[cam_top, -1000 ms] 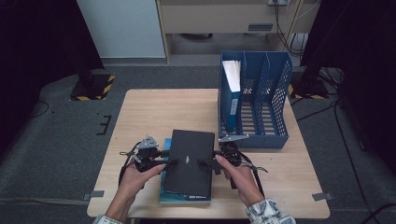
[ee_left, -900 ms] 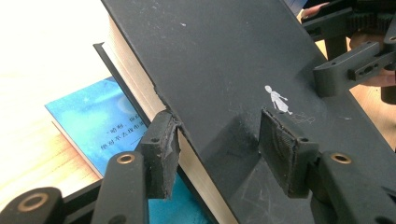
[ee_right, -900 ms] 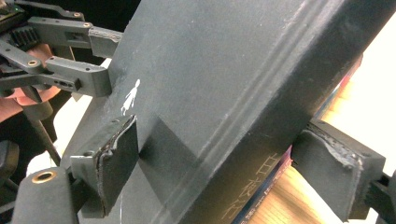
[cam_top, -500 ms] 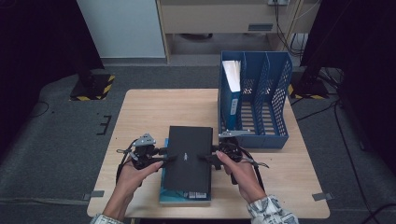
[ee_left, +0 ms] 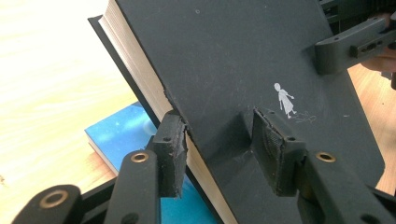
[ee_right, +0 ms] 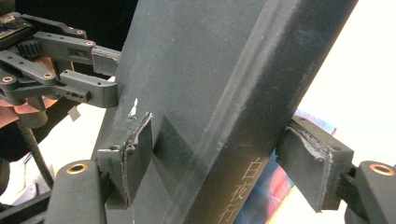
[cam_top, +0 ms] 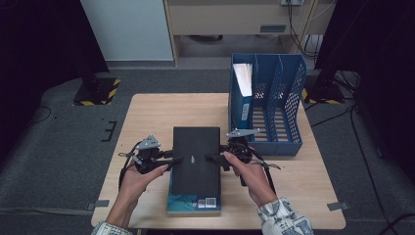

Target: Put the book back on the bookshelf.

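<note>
A black hardcover book [cam_top: 195, 156] hangs tilted above a blue book [cam_top: 193, 203] that lies flat on the wooden table [cam_top: 151, 112]. My left gripper [cam_top: 173, 160] grips its left edge, one pad [ee_left: 172, 149] against the pages and the other pad [ee_left: 271, 149] on the cover. At the spine side, my right gripper [cam_top: 211, 157] clamps the book between a pad [ee_right: 133, 149] on the cover and a pad [ee_right: 310, 168] underneath. Both pairs of jaws have just been closing on the black book [ee_right: 201, 93].
A blue mesh file organizer [cam_top: 266, 56] stands at the table's far right, with a blue folder of white papers [cam_top: 242, 93] in its leftmost slot. Bare tabletop lies beyond the books and to the left. Dark floor surrounds the table.
The black book has risen off the blue book and shifted slightly away from the person. Both grippers have tightened on its sides and come up with it.
</note>
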Tool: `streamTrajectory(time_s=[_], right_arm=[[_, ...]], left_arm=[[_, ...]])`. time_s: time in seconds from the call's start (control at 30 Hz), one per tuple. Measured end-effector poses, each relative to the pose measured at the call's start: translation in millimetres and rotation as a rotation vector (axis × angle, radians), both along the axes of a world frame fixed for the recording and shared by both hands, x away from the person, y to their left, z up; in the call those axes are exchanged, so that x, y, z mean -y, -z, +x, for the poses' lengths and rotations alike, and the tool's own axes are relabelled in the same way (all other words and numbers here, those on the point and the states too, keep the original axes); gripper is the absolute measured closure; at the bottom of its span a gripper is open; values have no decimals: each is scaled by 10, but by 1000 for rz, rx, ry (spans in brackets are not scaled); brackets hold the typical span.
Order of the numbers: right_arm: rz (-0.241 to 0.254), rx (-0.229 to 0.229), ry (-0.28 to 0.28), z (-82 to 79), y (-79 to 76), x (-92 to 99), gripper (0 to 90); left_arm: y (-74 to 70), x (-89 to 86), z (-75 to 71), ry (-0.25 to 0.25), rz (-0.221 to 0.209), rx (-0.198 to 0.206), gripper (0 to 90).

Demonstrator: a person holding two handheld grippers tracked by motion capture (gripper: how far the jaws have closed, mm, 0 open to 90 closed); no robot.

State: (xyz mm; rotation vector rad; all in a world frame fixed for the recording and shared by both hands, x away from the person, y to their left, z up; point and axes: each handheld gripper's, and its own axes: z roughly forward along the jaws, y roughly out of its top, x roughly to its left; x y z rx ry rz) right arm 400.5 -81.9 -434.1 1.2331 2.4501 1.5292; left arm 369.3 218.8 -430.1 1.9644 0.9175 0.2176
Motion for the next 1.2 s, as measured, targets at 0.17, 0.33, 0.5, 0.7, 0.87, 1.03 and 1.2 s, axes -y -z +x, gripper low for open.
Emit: streamTrajectory(time_s=[0.17,0.33,0.5,0.7,0.87,1.03,1.2], right_arm=[[10,24,0,13,-48,-10,301],[3,29,-5,15,-74,-10,305],[2,46,-4,36,-108,-24,314],[4,42,-5,74,-127,-31,321],[-1,52,0,86,-147,-39,324],[2,49,-6,104,-148,-31,325],[4,56,-7,99,-154,-33,329]], left_arm=[[-38,-24,-4,0,-2,16,584],[-61,-35,-7,1,-14,19,609],[-87,-53,25,-9,-14,21,627],[-129,-62,36,-7,-11,24,658],[-172,-57,47,-3,-2,29,681],[-182,-63,54,8,-5,25,699],[-188,-63,53,2,-3,25,700]])
